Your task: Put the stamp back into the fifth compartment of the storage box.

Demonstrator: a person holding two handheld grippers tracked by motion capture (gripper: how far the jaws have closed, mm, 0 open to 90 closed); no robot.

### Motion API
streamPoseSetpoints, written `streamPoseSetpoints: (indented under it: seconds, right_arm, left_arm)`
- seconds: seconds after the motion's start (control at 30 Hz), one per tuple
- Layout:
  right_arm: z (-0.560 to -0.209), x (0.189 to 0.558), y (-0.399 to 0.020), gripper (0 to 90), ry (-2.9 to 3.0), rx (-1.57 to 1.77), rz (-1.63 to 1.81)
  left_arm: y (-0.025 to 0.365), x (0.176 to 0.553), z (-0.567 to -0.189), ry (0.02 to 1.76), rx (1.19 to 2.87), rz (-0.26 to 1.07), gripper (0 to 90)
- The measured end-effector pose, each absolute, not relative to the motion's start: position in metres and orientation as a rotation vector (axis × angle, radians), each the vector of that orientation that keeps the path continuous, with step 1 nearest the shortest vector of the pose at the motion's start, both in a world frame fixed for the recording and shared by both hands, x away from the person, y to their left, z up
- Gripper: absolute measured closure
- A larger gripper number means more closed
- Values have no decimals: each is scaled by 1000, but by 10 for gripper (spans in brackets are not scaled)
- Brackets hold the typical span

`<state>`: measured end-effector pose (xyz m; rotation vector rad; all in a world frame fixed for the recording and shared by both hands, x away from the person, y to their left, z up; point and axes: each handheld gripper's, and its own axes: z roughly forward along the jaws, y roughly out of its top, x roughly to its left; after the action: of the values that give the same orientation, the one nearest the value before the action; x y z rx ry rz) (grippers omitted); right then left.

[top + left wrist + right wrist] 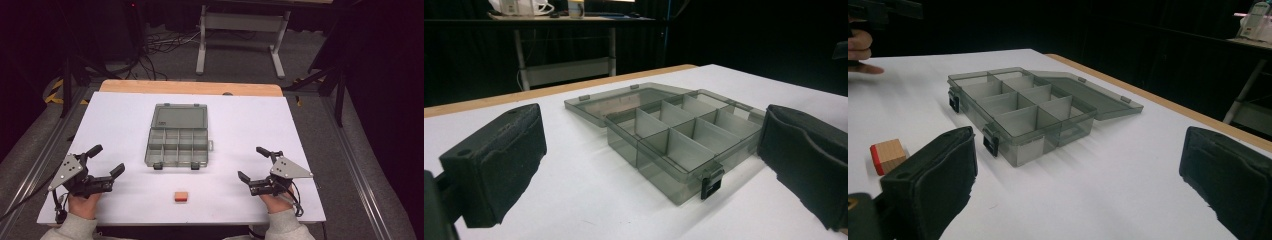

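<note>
Wooden block (181, 196), small, one red face, lies on the white desk (300, 130) at lower centre of the high view, between the two grippers and just below the organizer box (177, 141). In the right gripper view the block sits at the left edge (888, 156), near the left-hand jaw. The box is grey translucent plastic, lid (180, 117) swung flat open toward the top of the frame, compartments look empty, two black latches on the near wall.

Likely step: pick up the block and drop it in a compartment. The right gripper seems better placed. To do it well: swing toward frame centre, come down with the jaws straddling the block's side faces, close square on so it doesn't twist, lift clear of the box's near wall before moving over a cell.

Left gripper (106, 163): jaws spread wide, released, nothing between them, touching nothing; it hovers at lower left, well apart from the block. Right gripper (254, 162): also spread wide, released, holds nothing, at lower right, near the block but apart from it.
</note>
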<state>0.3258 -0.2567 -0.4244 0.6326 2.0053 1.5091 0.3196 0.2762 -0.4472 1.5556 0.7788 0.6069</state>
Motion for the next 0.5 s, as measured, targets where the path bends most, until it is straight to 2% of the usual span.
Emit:
streamPoseSetpoints:
  seconds: [0.5]
  right_arm:
    - [-431, 328, -256, 23, 2003, 688, 1516]
  left_arm:
    - [268, 321, -445, 707, 1609, 553, 4]
